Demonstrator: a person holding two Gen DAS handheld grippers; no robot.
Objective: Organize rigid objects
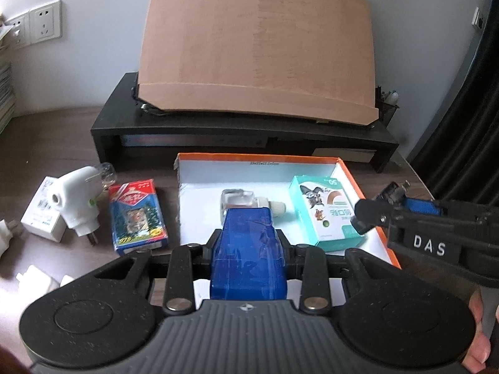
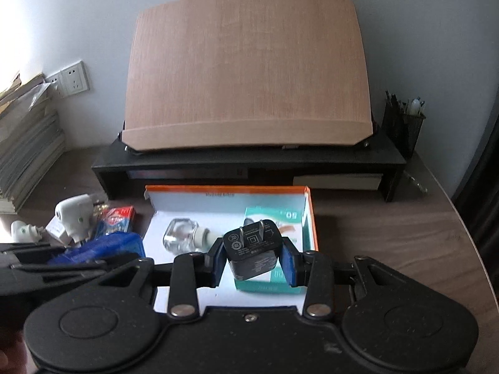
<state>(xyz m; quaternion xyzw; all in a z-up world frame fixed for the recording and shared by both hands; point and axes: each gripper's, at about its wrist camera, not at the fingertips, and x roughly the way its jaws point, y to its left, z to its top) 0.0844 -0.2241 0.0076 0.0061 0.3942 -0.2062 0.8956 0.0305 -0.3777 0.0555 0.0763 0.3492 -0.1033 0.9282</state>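
An orange-rimmed white box lid [image 1: 349, 168] [image 2: 308, 215] lies on the desk and holds a clear glass bottle [image 1: 238, 201] [image 2: 182, 233] and a teal carton [image 1: 327, 208] [image 2: 268, 282]. My right gripper [image 2: 254, 263] is shut on a black plug adapter [image 2: 252, 247] [image 1: 366, 215] and holds it above the teal carton. My left gripper [image 1: 248, 249] is shut, its blue pads [image 1: 249, 243] pressed together with nothing visible between them, over the lid's near edge. It also shows at the left of the right wrist view [image 2: 103, 249].
Left of the lid lie a blue and red card box [image 1: 137, 215], a white plug-in device [image 1: 78, 205] and a white carton [image 1: 43, 215]. A black monitor riser [image 1: 243, 134] carries a tilted wooden board [image 1: 259, 46]. A mesh pen holder [image 2: 402, 124] stands at the right.
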